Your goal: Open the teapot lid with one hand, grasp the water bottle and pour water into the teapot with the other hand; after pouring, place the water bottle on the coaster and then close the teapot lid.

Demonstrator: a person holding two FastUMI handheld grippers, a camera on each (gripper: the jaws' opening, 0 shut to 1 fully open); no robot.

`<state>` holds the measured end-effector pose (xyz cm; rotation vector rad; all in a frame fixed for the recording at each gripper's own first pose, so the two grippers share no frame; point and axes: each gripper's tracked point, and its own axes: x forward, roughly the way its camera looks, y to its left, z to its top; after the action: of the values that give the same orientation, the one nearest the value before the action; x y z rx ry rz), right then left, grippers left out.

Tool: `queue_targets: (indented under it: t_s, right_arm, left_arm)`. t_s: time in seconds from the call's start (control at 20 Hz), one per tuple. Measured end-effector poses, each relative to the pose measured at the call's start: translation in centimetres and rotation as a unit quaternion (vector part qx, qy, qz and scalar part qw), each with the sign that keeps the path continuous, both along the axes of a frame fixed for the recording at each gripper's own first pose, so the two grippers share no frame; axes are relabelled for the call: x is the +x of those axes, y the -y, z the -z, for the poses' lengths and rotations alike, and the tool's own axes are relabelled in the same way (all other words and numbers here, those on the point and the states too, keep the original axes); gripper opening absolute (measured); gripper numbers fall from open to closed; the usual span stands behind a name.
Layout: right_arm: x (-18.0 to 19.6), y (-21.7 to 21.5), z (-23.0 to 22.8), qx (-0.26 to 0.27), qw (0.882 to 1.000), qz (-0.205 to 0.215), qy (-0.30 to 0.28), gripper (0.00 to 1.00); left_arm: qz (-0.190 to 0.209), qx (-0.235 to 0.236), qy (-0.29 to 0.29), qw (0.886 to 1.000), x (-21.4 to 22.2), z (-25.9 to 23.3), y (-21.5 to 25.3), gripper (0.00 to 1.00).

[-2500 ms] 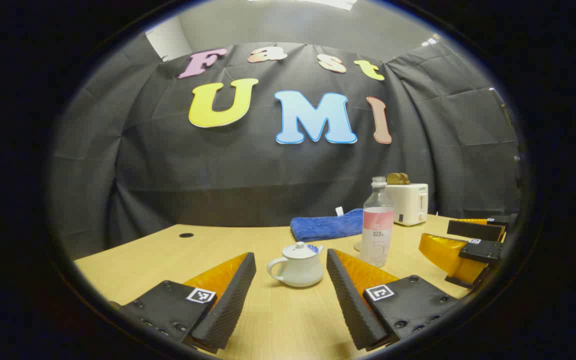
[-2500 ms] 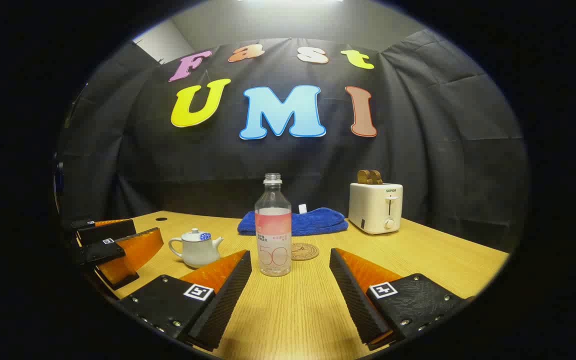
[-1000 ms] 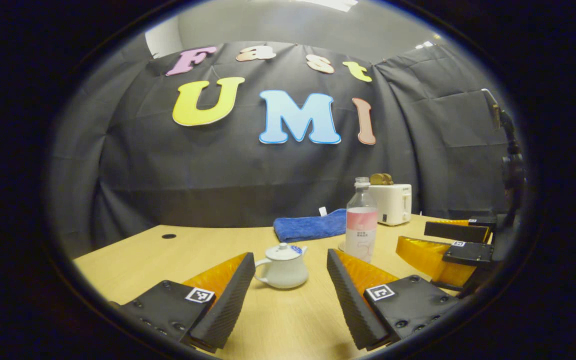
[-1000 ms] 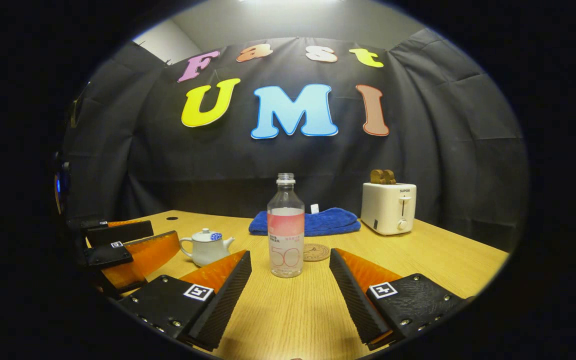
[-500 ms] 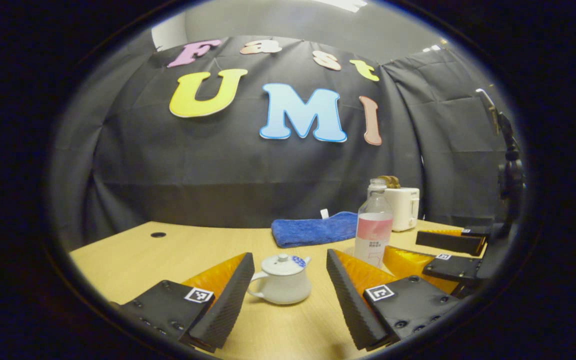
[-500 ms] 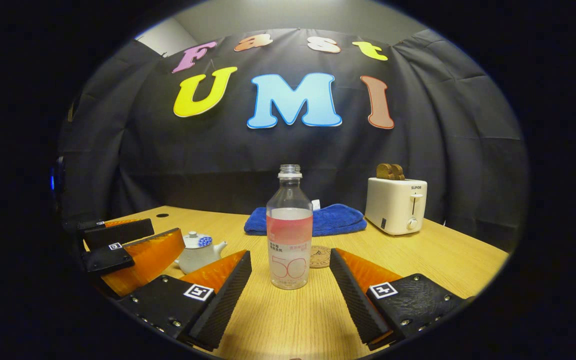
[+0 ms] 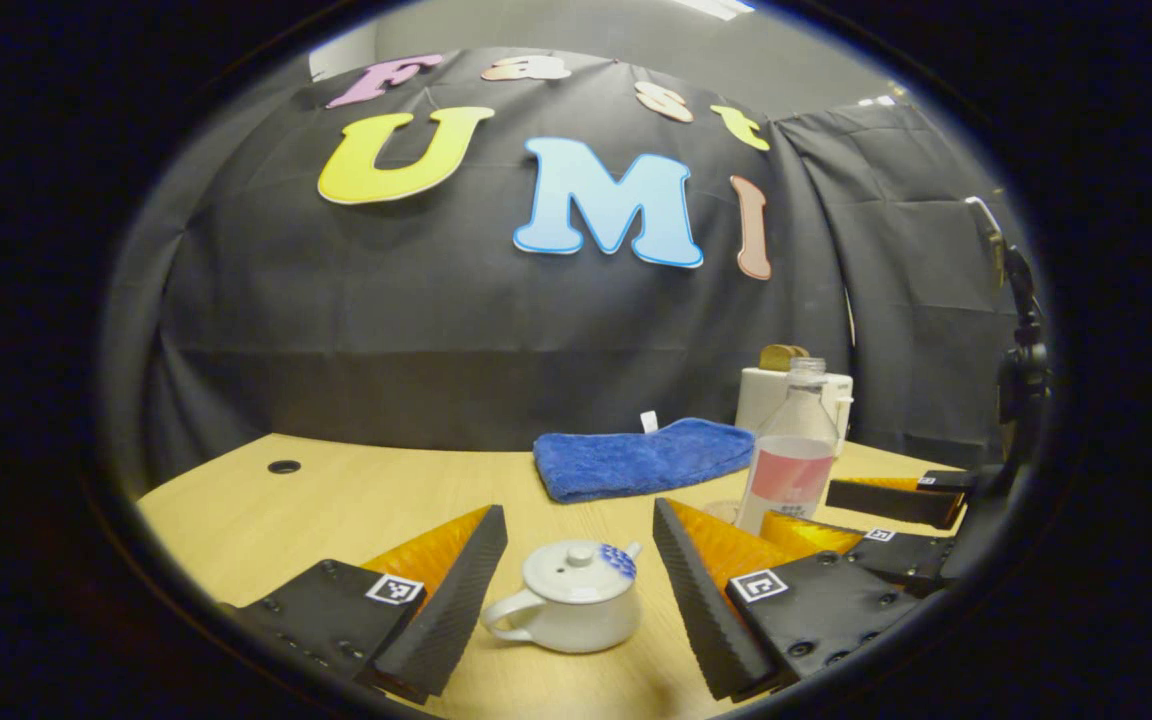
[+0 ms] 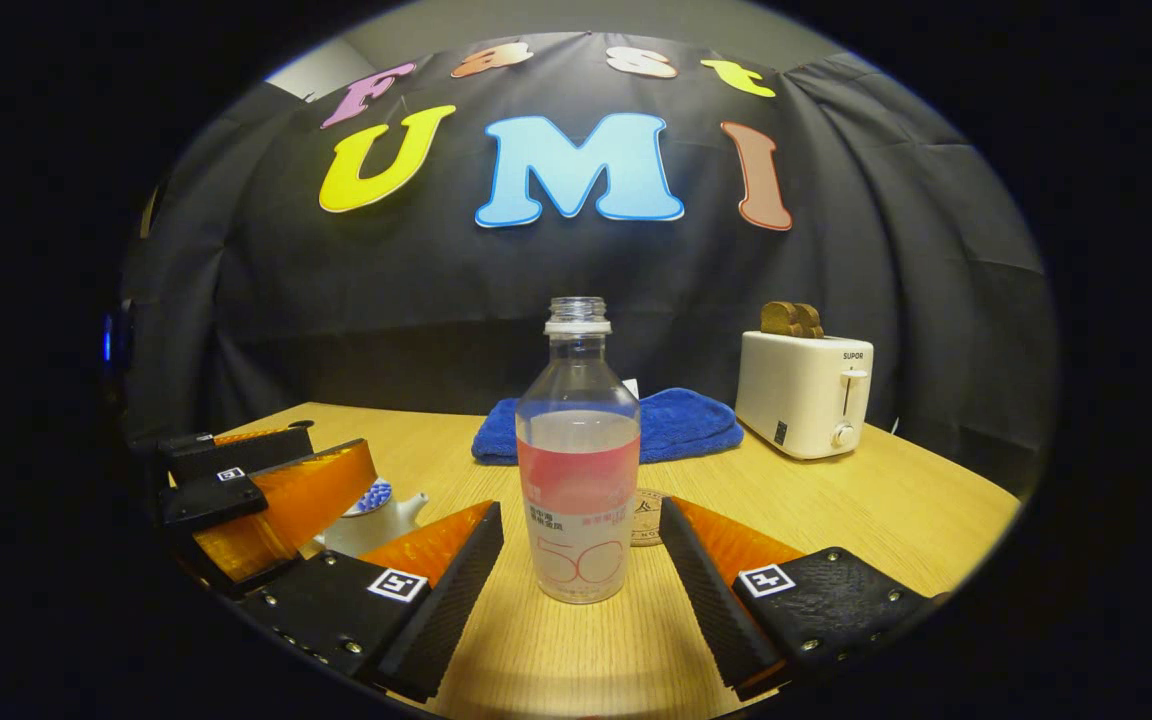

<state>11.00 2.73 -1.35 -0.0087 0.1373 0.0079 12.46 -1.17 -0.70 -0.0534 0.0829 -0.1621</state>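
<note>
Right now both grippers spread wide, holding nothing: left gripper straddles teapot, lid on; right gripper flanks water bottle, w/ coaster just behind bottle

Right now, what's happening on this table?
Both grippers are open and closing in, nothing grasped yet. The left gripper frames the white teapot, whose lid is on. The right gripper frames the uncapped water bottle, which stands upright on the table with the coaster behind it.
</note>
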Motion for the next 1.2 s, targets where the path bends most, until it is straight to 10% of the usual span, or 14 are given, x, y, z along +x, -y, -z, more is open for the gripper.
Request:
queue_targets:
  t_s: [0.2,0.35,0.8,0.9,1.2]
  right_arm:
    - [1.2,-0.1,0.7,-0.004,1.0,0.004,-0.02,0.97]
    - [1.4,-0.2,0.8,0.002,1.0,-0.001,-0.022,0.98]
    - [1.4,0.1,1.7,0.01,0.999,-0.001,-0.052,0.98]
    - [1.4,-0.1,1.6,0.001,0.999,-0.002,-0.048,0.98]
    - [1.4,0.2,1.8,0.016,0.998,-0.004,-0.056,0.98]
  left_arm:
    - [0.017,-0.015,-0.024,0.999,1.7,0.9,0.3,0.93]
    - [0.023,-0.002,-0.039,0.999,1.4,1.7,0.5,0.68]
    - [0.012,0.02,-0.04,0.999,2.0,1.8,0.3,0.7]
    - [0.019,0.009,-0.04,0.999,1.8,1.5,0.4,0.35]
    - [0.012,0.005,-0.042,0.999,1.7,1.7,0.6,0.19]
